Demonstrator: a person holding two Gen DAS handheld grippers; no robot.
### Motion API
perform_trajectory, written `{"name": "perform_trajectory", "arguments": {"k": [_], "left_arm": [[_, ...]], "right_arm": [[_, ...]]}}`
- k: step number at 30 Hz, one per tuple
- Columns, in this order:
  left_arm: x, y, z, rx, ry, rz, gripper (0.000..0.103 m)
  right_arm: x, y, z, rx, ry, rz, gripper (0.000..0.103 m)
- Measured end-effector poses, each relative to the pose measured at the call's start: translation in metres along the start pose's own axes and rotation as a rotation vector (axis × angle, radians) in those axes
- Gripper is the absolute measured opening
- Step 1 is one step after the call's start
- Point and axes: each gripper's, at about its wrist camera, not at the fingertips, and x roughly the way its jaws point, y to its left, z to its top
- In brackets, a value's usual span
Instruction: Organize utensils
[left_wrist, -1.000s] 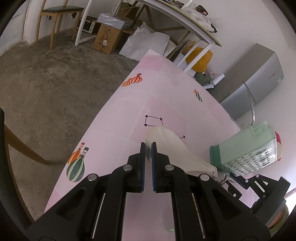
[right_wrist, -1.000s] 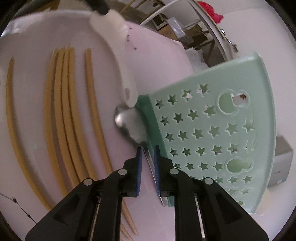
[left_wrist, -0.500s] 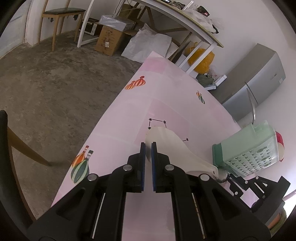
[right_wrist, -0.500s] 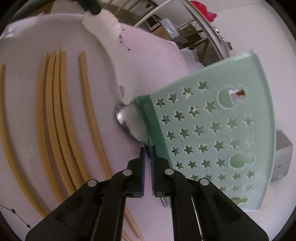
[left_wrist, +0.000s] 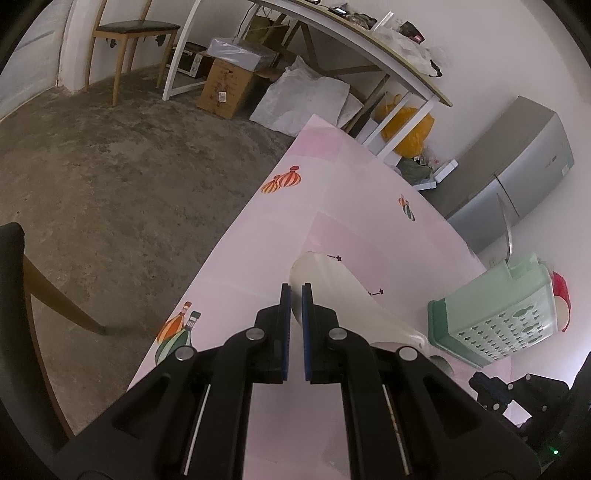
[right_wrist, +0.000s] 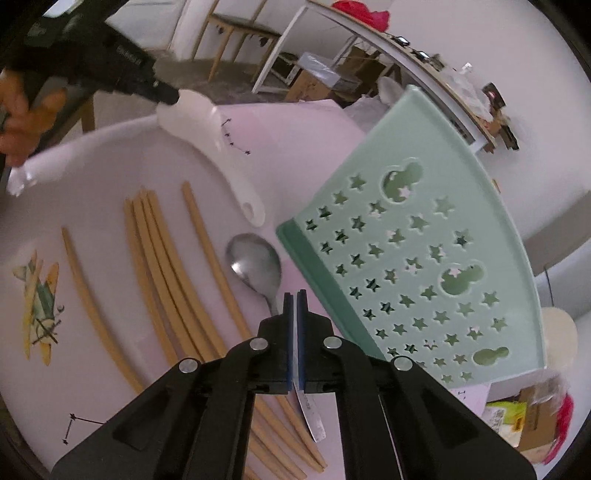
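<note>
My right gripper (right_wrist: 296, 295) is clamped on the thin handle of a polished metal spoon (right_wrist: 255, 264); its oval bowl lies just ahead of the fingertips, and the flat handle end shows behind them, under the jaws. To the left of my right fingers lie several long, round, tan chopsticks (right_wrist: 173, 273), roughly parallel on the surface. To the right of the fingers, a mint-green plastic basket (right_wrist: 413, 251) is tipped on its side, its wall pierced with star-shaped holes.

My left gripper (left_wrist: 296, 291) pinches the broad end of a smooth white plastic rice paddle (left_wrist: 332, 291), blue pads pressed against both faces. The paddle extends right of and beyond the fingers; its narrow handle, with a hanging hole, ends near the spoon bowl.

The surface is a glossy pink tablecloth (left_wrist: 332, 206) printed with balloons and bottles. Beyond my left fingers: a rough concrete floor (left_wrist: 110, 177), a cardboard box (left_wrist: 225, 88), a white-legged desk (left_wrist: 351, 40) and a grey cabinet (left_wrist: 517, 170).
</note>
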Motion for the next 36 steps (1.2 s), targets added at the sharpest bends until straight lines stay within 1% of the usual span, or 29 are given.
{"name": "perform_trajectory", "arguments": {"k": [3, 5, 7, 9, 10, 13, 16, 21, 23, 26, 27, 30, 32, 36], "left_arm": [[-0.003, -0.002, 0.0, 0.008, -0.007, 0.004, 0.004], [-0.007, -0.004, 0.0, 0.019, -0.02, 0.014, 0.004], [-0.009, -0.004, -0.001, 0.023, -0.029, 0.026, 0.004], [-0.01, -0.003, -0.002, 0.021, -0.029, 0.036, 0.004], [-0.01, -0.003, -0.002, 0.02, -0.029, 0.038, 0.004], [-0.01, -0.002, -0.002, 0.018, -0.026, 0.043, 0.004], [-0.011, -0.001, -0.002, 0.018, -0.025, 0.044, 0.004], [-0.01, -0.001, -0.003, 0.019, -0.026, 0.043, 0.004], [-0.011, -0.001, -0.003, 0.019, -0.027, 0.044, 0.004], [-0.011, -0.002, -0.003, 0.016, -0.028, 0.042, 0.004], [-0.011, -0.002, -0.002, 0.018, -0.029, 0.042, 0.004], [-0.013, -0.004, -0.002, 0.028, -0.041, 0.042, 0.004], [-0.019, -0.006, -0.002, 0.042, -0.06, 0.041, 0.004], [-0.031, -0.014, 0.0, 0.065, -0.095, 0.042, 0.002]], "right_arm": [[-0.005, -0.003, -0.003, 0.014, -0.014, 0.007, 0.002], [-0.007, -0.008, -0.006, 0.046, -0.008, 0.036, 0.002], [-0.004, -0.017, -0.004, 0.087, -0.001, 0.098, 0.006], [-0.001, -0.028, -0.004, 0.134, -0.003, 0.15, 0.021], [0.003, -0.034, -0.004, 0.147, 0.004, 0.183, 0.023], [0.013, -0.04, -0.008, 0.16, 0.029, 0.249, 0.023], [0.022, -0.043, -0.008, 0.143, 0.052, 0.284, 0.023], [0.02, -0.033, -0.009, 0.112, 0.076, 0.342, 0.023], [0.021, -0.033, -0.007, 0.096, 0.073, 0.34, 0.023], [0.025, -0.028, -0.001, 0.101, 0.071, 0.348, 0.014], [0.025, -0.027, 0.0, 0.094, 0.064, 0.334, 0.009], [0.023, -0.022, 0.0, 0.071, 0.04, 0.294, 0.005], [0.018, -0.024, -0.003, 0.062, 0.018, 0.271, 0.004], [0.004, -0.018, -0.004, 0.034, -0.033, 0.198, 0.002]]}}
